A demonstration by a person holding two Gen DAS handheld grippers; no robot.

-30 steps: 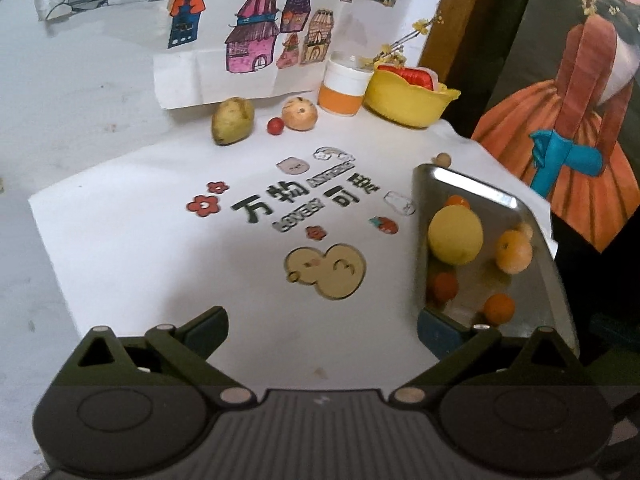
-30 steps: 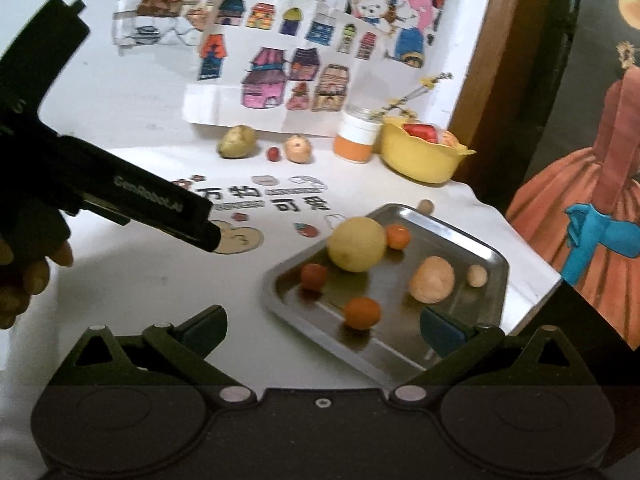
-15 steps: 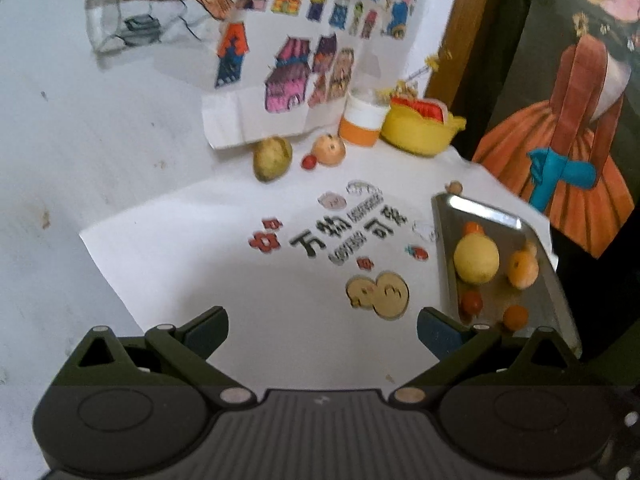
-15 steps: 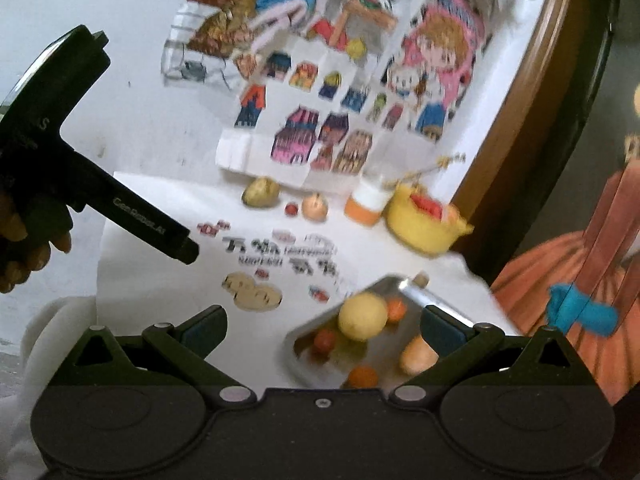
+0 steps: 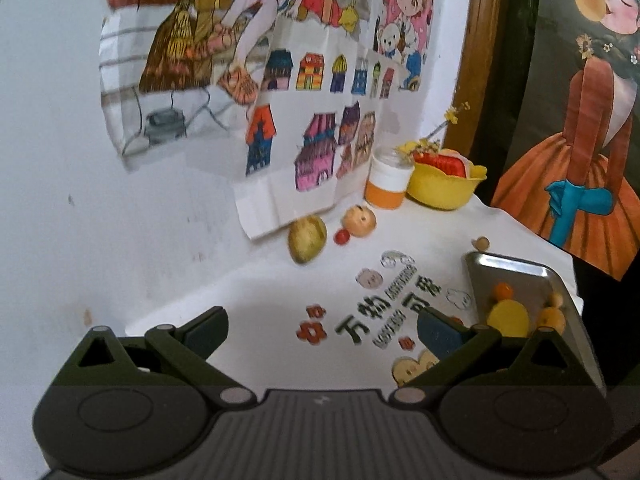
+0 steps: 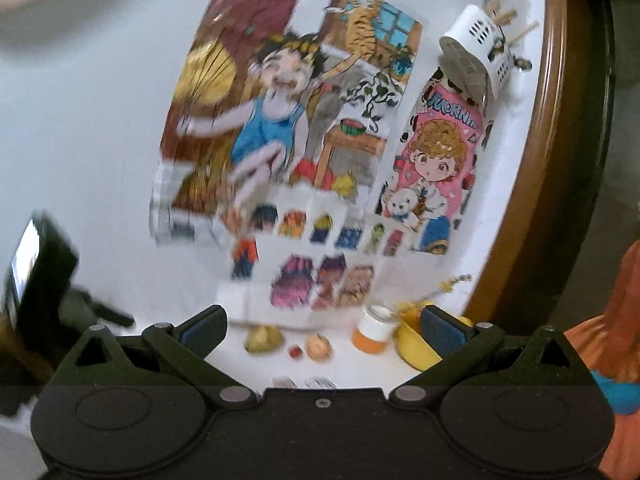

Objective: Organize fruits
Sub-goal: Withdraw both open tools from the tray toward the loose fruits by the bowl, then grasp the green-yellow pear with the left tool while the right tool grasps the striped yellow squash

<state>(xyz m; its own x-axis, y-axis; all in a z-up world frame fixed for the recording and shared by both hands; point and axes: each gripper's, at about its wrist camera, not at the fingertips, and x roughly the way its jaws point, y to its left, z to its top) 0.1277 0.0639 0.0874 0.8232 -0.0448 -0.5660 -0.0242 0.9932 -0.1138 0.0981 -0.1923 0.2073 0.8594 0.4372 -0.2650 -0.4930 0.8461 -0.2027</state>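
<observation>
Fruits: several lie in the metal tray (image 5: 516,270) at the right of the counter; three more sit loose by the back wall.
Left gripper (image 5: 322,326): jaws spread wide, gripping nothing, held above the counter.
Right gripper (image 6: 324,326): jaws wide apart and empty, tilted up toward the wall; view blurred.
Tray contents: a large yellow fruit (image 5: 508,318), a small orange (image 5: 502,291) behind it, a pale orange fruit (image 5: 552,317) to its right; the rest is hidden by the left gripper's finger.
Loose fruit: a green-yellow pear (image 5: 307,239), a small red fruit (image 5: 342,237) just beside it, a peach-coloured fruit (image 5: 359,220) next to that; a small brown nut-like ball (image 5: 482,243) near the tray's far corner.
Yellow bowl (image 5: 444,190): at the back right, with something red inside.
Jar (image 5: 387,182): white with an orange band, just beside the bowl.
Counter (image 5: 260,300): covered in white paper printed with characters and stickers.
Room: white wall with coloured drawings (image 5: 312,92), wooden door frame (image 5: 466,52), white hanging basket (image 6: 478,46) high up.
</observation>
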